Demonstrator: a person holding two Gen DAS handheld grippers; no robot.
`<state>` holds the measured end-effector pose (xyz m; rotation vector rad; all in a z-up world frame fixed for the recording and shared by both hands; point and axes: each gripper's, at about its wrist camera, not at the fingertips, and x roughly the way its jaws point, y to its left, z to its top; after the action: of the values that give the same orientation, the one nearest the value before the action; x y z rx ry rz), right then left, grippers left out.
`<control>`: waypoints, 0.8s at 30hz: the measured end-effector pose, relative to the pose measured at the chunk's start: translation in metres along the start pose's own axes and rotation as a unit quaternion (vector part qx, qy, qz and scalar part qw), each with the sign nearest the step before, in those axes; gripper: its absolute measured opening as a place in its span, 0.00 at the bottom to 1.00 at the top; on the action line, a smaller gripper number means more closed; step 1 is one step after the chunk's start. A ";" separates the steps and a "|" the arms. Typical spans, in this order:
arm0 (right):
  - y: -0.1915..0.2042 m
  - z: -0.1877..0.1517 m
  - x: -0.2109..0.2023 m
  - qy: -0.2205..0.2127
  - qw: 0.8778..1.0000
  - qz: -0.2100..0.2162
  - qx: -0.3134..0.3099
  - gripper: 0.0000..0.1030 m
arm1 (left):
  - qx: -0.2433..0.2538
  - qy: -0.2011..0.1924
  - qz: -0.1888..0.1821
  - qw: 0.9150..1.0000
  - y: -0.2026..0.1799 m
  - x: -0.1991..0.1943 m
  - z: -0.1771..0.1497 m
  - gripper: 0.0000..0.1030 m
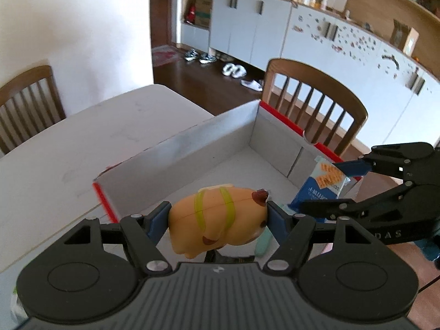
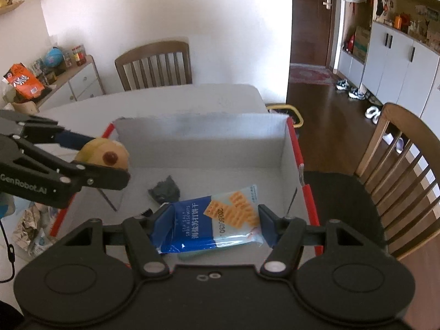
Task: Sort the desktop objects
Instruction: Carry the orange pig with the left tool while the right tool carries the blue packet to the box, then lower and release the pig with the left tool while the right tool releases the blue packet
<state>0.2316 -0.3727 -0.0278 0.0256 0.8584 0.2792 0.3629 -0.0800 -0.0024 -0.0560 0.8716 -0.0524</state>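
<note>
My left gripper [image 1: 218,220] is shut on an orange hamster toy [image 1: 217,220] with yellow-green straps, held above the near left side of an open white cardboard box [image 1: 192,148] with red edges. The toy also shows in the right wrist view [image 2: 103,152]. My right gripper [image 2: 211,224] is shut on a blue and white biscuit packet [image 2: 211,220], held over the box's near right part [image 2: 200,140]. In the left wrist view the packet [image 1: 321,187] and right gripper [image 1: 332,184] hang at the box's right wall.
A small dark object [image 2: 165,189] and a pale green item [image 2: 198,254] lie inside the box. The box stands on a white table [image 1: 68,148]. Wooden chairs [image 1: 313,101] stand around it. Crumpled wrappers [image 2: 30,228] lie left of the box.
</note>
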 end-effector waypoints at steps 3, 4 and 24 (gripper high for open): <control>-0.002 -0.002 0.008 0.013 1.000 -0.003 0.000 0.64 | 0.014 0.009 0.003 1.000 -0.002 0.016 0.007 0.71; -0.002 -0.002 0.011 0.019 1.000 0.000 0.005 0.64 | 0.017 0.011 0.002 1.000 -0.002 0.020 0.007 0.71; -0.008 0.003 0.063 0.108 0.994 0.021 -0.007 0.63 | 0.048 0.084 -0.003 0.995 -0.019 0.113 0.033 0.71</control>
<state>0.2747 -0.3637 -0.0738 -0.0004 1.0723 0.3311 0.4602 -0.1055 -0.0664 0.0359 1.0362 -0.1058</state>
